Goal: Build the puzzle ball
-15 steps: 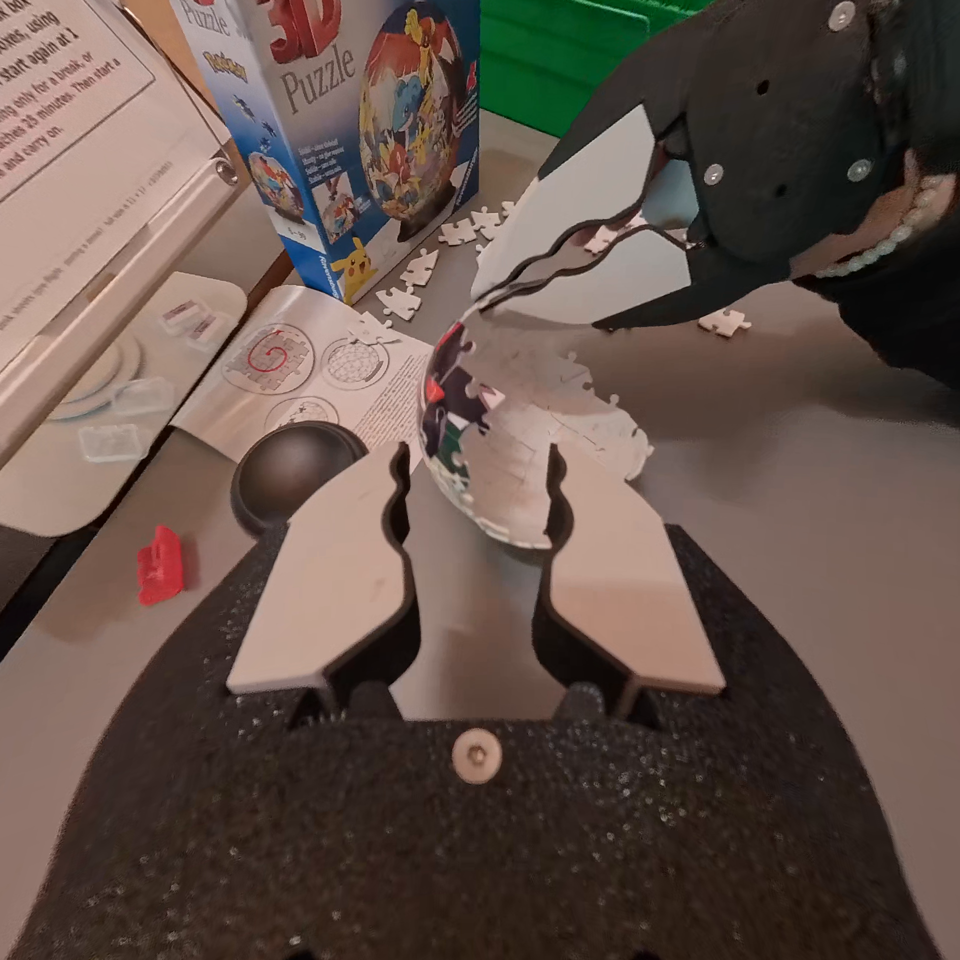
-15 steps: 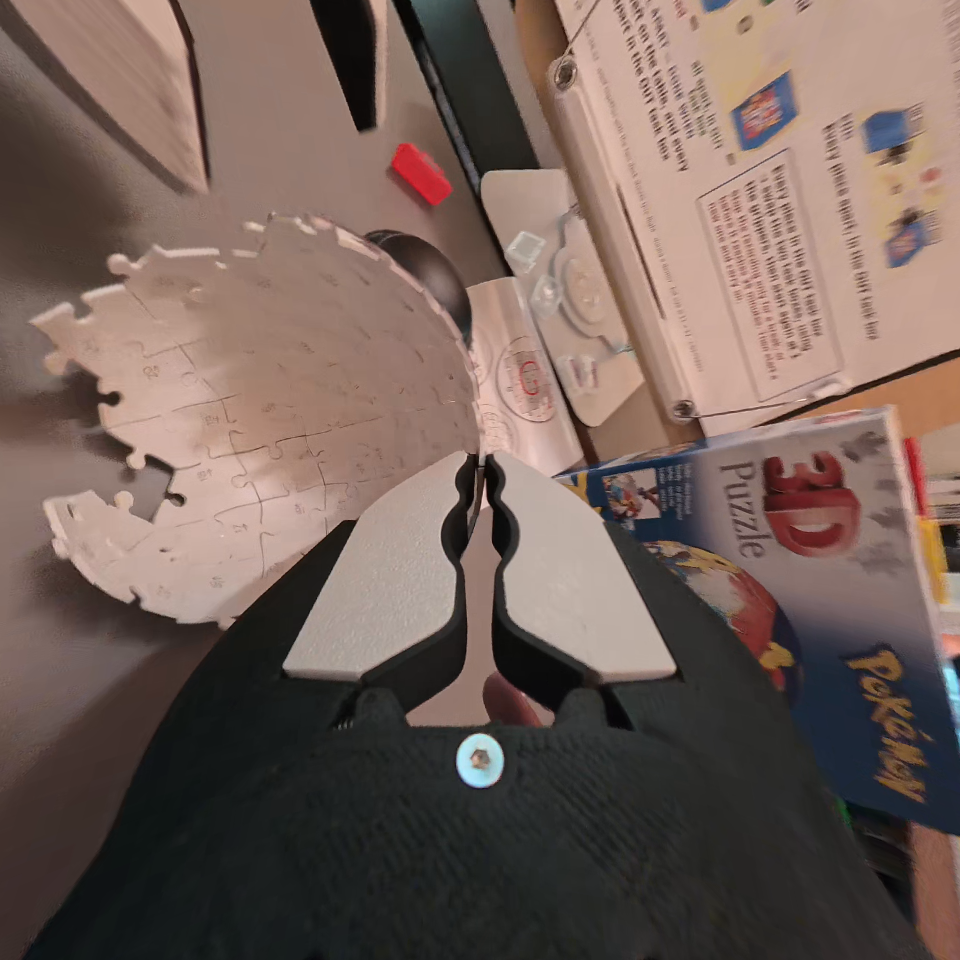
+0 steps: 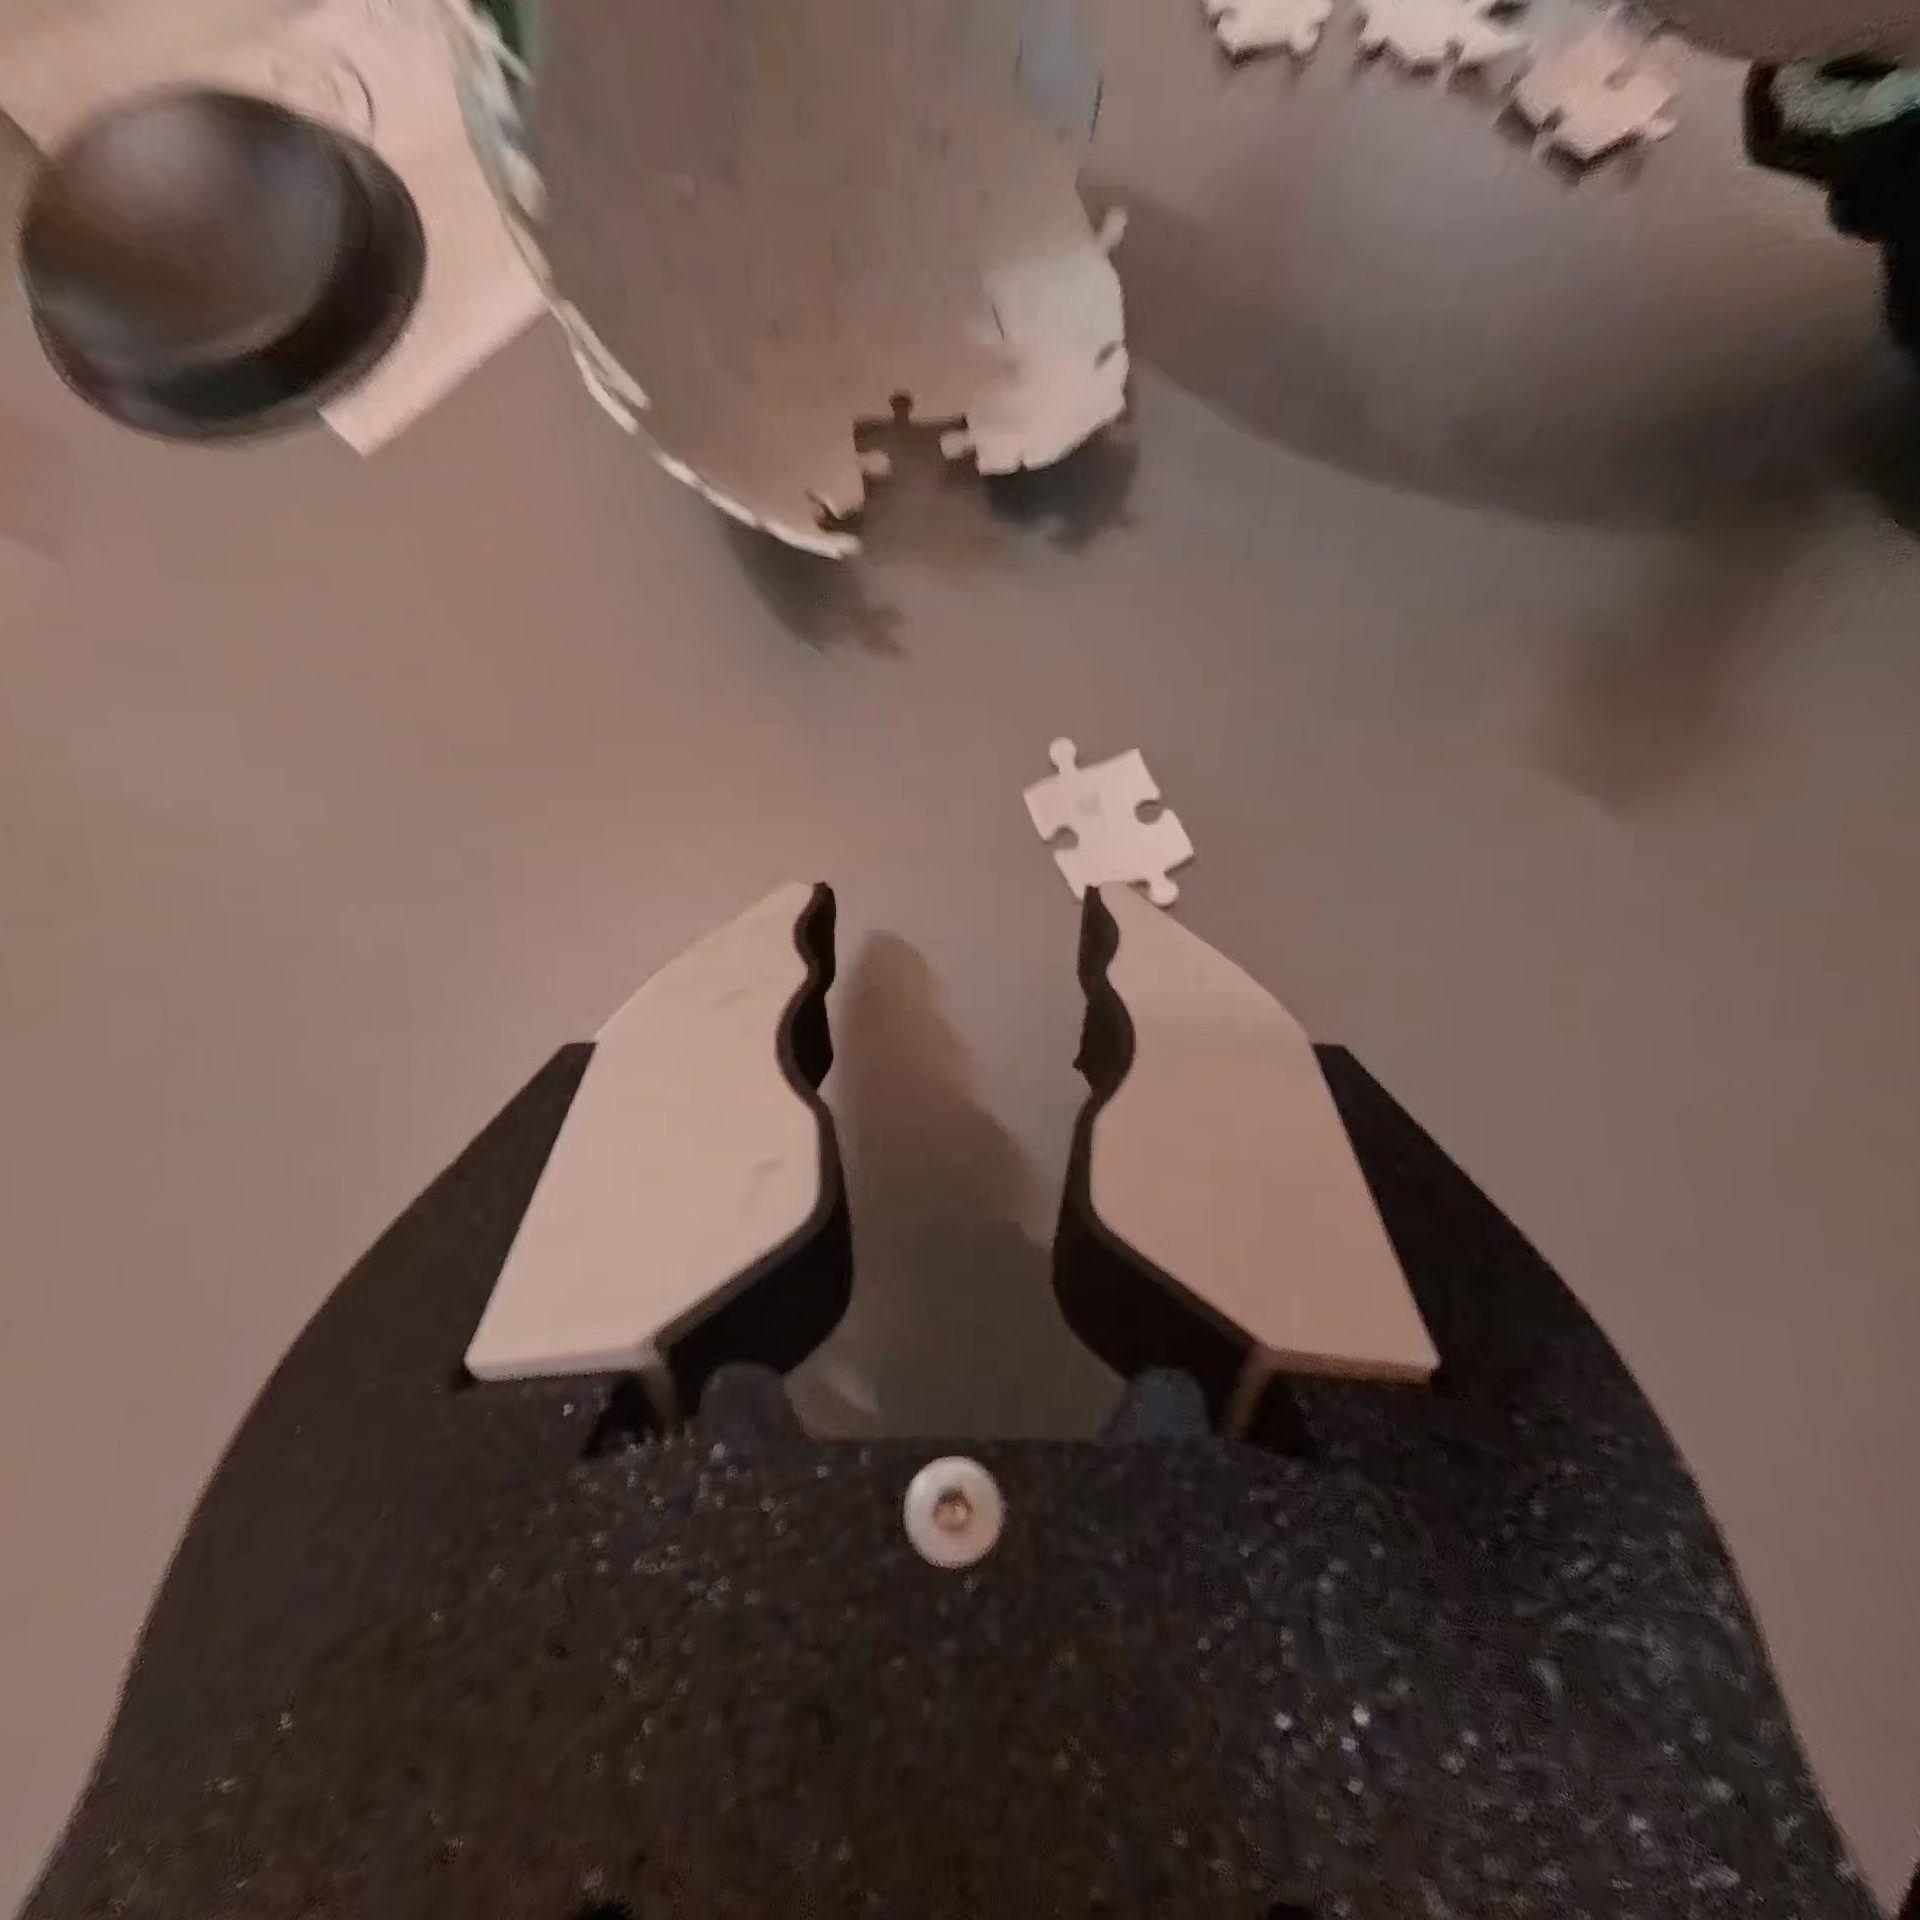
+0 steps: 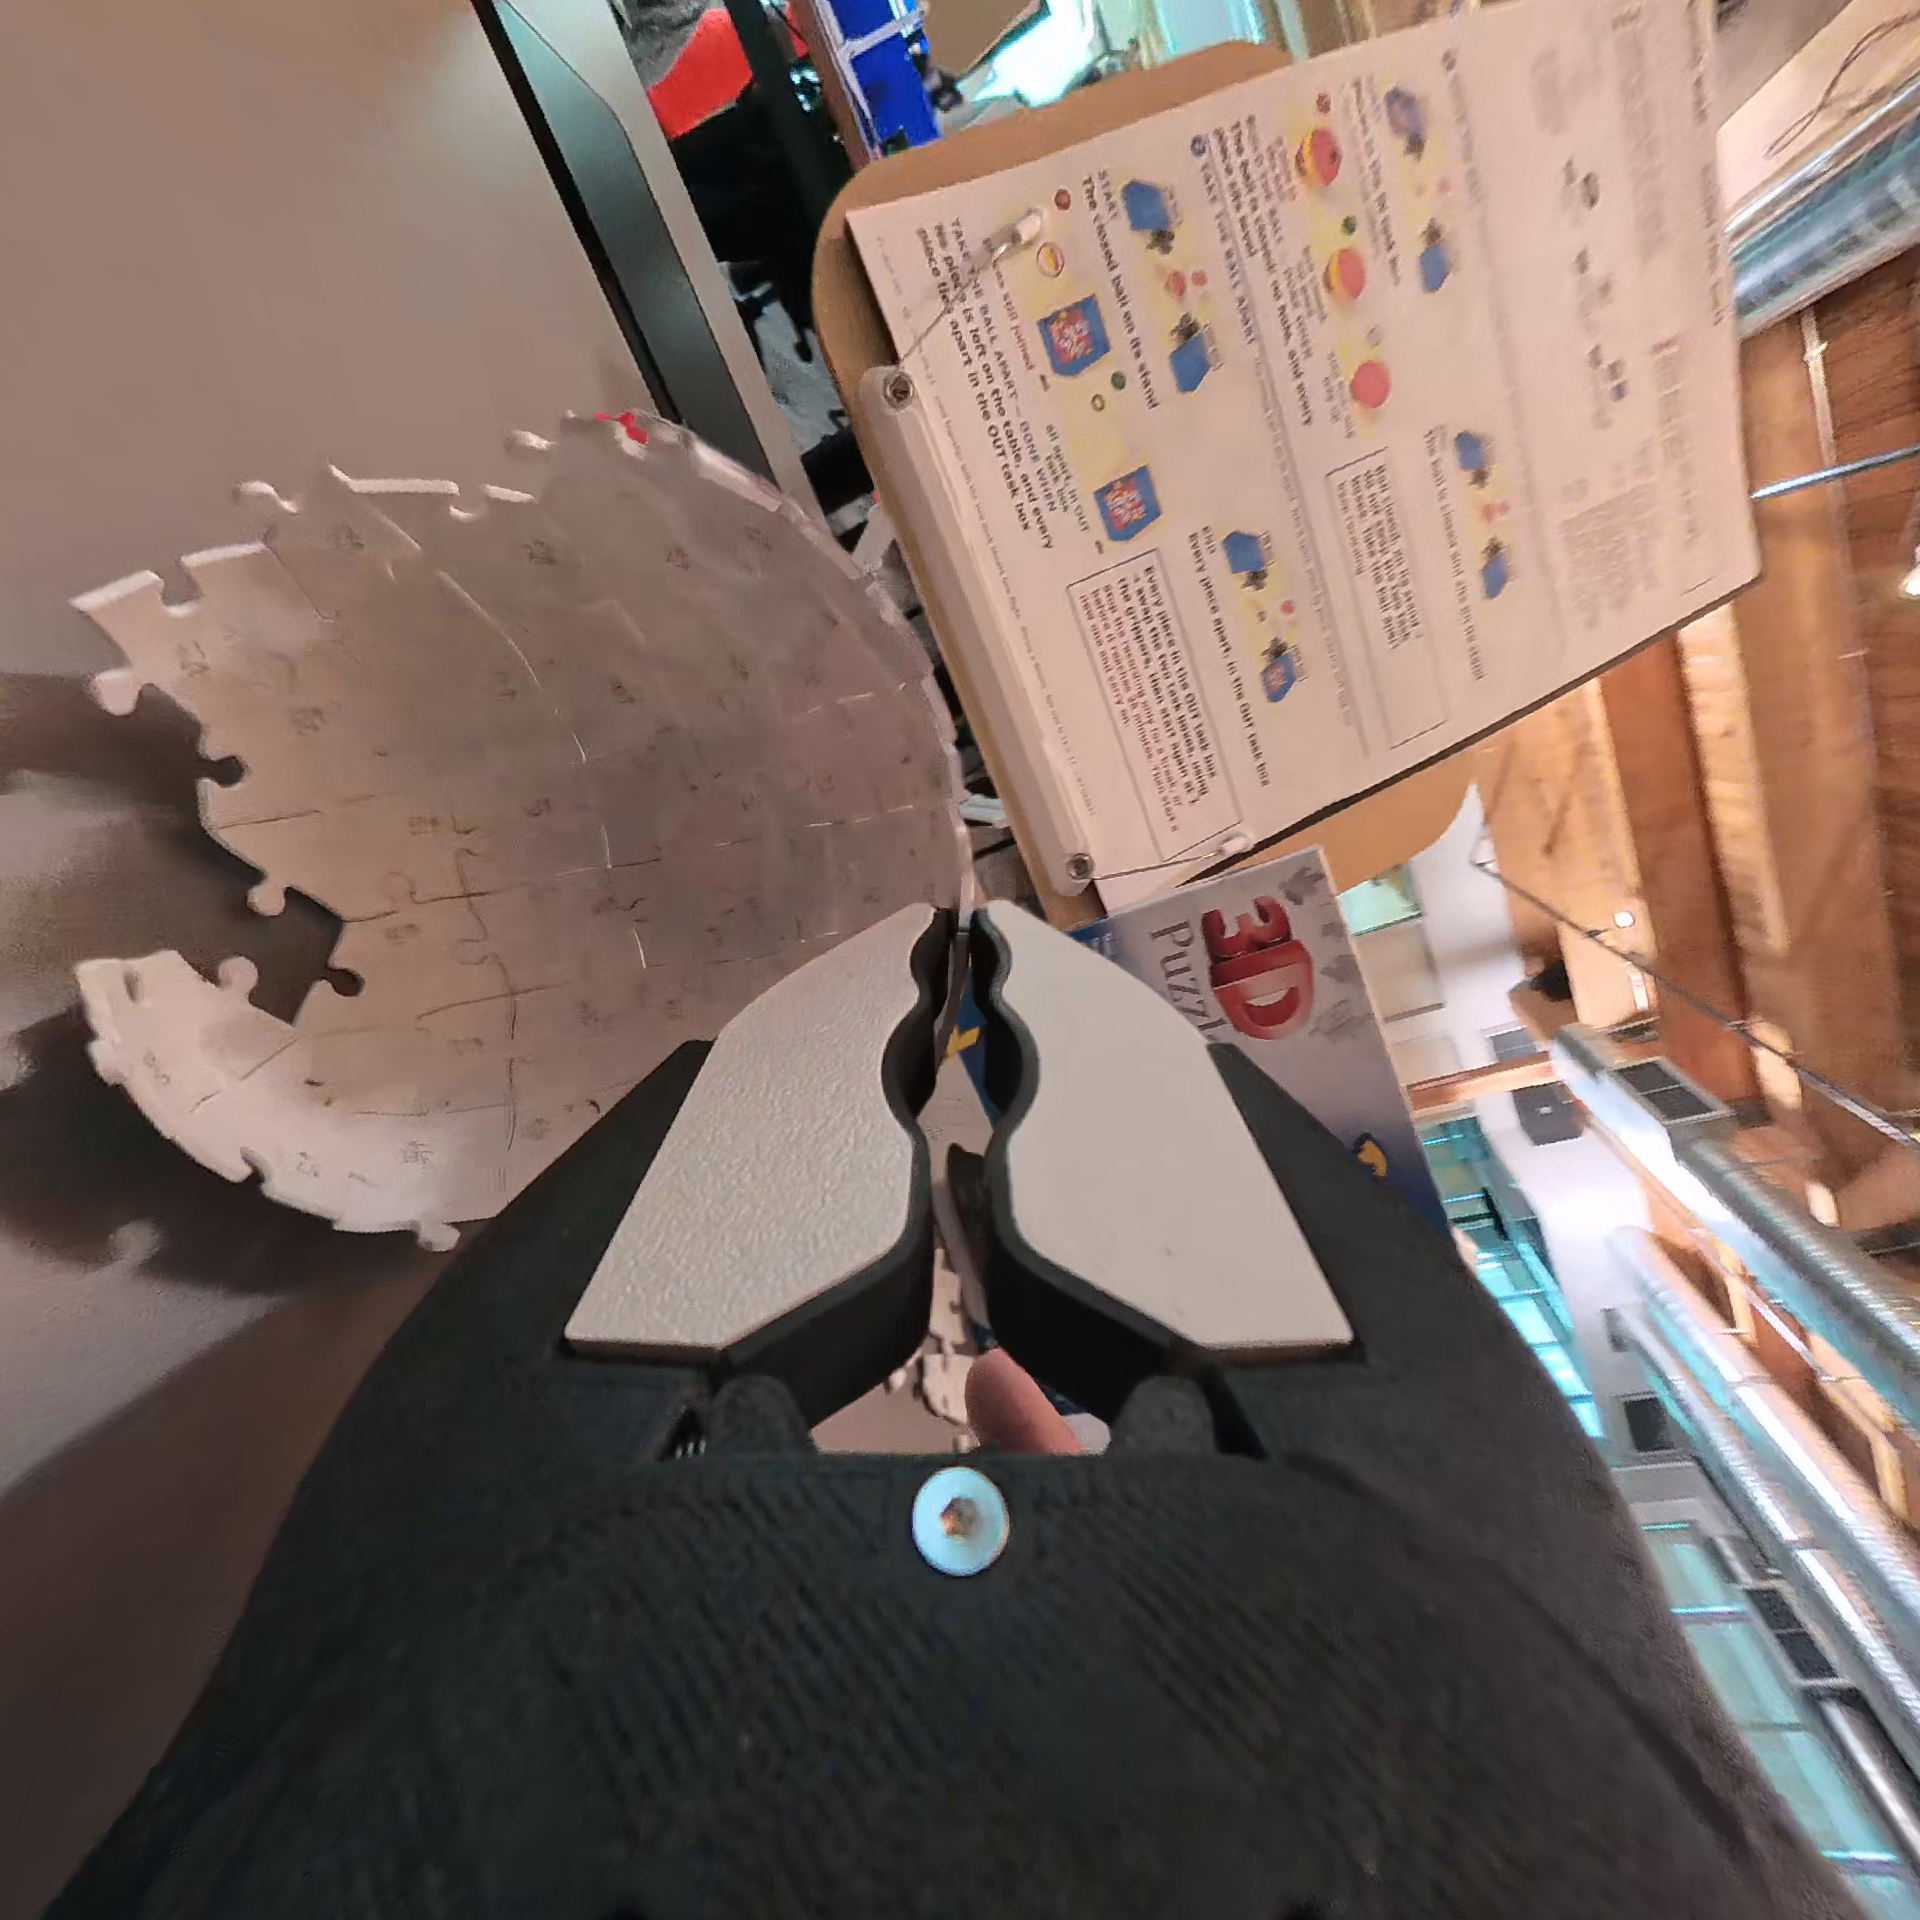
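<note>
Just beyond the right fingertip of the wide-spread, empty left gripper (image 3: 954,902), a loose puzzle piece (image 3: 1108,823) lay on the table (image 3: 416,790). The right gripper (image 4: 966,914) pinched the half-built puzzle ball (image 4: 520,831) by its rim.

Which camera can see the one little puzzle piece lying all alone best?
The left wrist view: the small white loose puzzle piece lies flat on the grey table, sharp, just beyond the open left hand-held gripper. The right wrist view does not show it.
</note>
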`<state>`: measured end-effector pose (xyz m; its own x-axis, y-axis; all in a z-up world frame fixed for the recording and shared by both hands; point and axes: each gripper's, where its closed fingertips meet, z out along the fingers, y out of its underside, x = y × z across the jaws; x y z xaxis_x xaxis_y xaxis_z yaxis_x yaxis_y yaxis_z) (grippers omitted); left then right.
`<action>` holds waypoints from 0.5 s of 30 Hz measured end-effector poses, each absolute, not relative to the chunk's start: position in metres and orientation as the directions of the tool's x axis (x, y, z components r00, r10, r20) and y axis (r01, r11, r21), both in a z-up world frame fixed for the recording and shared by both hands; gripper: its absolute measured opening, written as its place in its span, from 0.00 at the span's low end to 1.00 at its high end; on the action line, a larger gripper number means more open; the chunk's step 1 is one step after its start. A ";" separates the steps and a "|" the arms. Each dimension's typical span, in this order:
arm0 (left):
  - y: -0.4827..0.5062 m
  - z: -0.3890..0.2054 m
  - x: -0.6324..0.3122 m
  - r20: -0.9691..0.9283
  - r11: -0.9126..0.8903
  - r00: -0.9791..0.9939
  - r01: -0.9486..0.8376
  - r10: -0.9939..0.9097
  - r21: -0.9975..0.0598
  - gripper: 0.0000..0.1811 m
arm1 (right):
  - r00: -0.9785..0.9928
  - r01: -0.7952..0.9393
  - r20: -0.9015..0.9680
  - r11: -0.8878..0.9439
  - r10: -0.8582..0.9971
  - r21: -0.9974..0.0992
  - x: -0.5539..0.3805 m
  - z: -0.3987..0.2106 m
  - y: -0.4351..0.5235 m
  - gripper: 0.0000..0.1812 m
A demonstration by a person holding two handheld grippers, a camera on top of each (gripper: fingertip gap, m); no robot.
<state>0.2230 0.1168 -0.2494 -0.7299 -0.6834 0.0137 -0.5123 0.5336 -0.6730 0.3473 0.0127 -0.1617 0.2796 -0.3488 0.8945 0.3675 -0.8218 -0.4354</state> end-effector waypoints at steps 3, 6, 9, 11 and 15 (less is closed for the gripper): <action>0.104 -0.261 0.209 0.019 0.490 -0.659 -0.578 -0.752 -0.652 0.27 | 0.250 0.385 0.904 -0.821 -0.347 -0.422 0.341 -0.160 0.014 0.02; 0.097 -0.265 0.205 -0.022 0.444 -0.575 -0.607 -0.818 -0.659 0.29 | 0.230 0.405 0.907 -0.813 -0.352 -0.418 0.336 -0.159 0.015 0.02; 0.085 -0.271 0.200 -0.025 0.425 -0.539 -0.633 -0.842 -0.648 0.31 | 0.213 0.414 0.912 -0.813 -0.350 -0.409 0.333 -0.158 0.016 0.02; 0.083 -0.275 0.203 -0.041 0.410 -0.509 -0.642 -0.860 -0.648 0.30 | 0.211 0.418 0.912 -0.811 -0.352 -0.410 0.332 -0.158 0.016 0.02; 0.079 -0.276 0.208 0.004 0.359 -0.484 -0.655 -0.875 -0.664 0.18 | 0.202 0.428 0.916 -0.810 -0.347 -0.401 0.329 -0.157 0.017 0.02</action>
<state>0.2076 0.0787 -0.2762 -0.4837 -0.8752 0.0041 -0.6554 0.3592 -0.6644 0.3291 0.0173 -0.1570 0.2016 -0.3469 0.9160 0.4278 -0.8101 -0.4009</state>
